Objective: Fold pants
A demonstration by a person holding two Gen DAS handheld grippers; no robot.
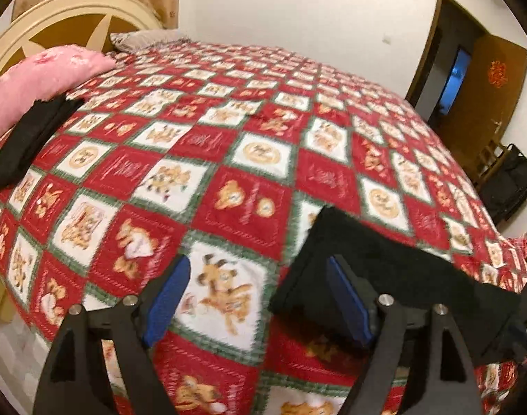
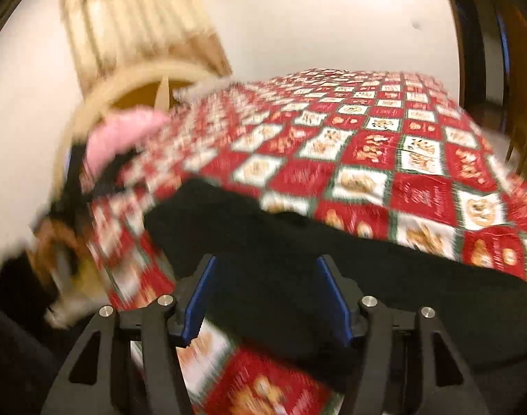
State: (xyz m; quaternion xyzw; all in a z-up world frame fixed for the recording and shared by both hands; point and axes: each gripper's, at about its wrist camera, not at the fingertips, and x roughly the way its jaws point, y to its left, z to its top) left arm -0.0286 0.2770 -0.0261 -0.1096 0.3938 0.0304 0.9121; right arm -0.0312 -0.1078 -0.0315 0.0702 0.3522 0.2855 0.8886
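Note:
Black pants [image 1: 384, 269] lie on the red-and-white patterned bedspread [image 1: 228, 145] at the near right of the left wrist view. My left gripper [image 1: 256, 297] is open and empty; its right finger is over the pants' left edge. In the right wrist view, which is blurred, the pants [image 2: 298, 259] spread wide across the near bed. My right gripper [image 2: 266, 294] is open just above them, with nothing between its blue pads.
A second dark folded garment [image 1: 28, 141] lies at the left by a pink pillow [image 1: 45, 76] and the cream headboard [image 1: 55, 17]. An open brown door [image 1: 488, 103] and a black bag [image 1: 512, 183] are at the right.

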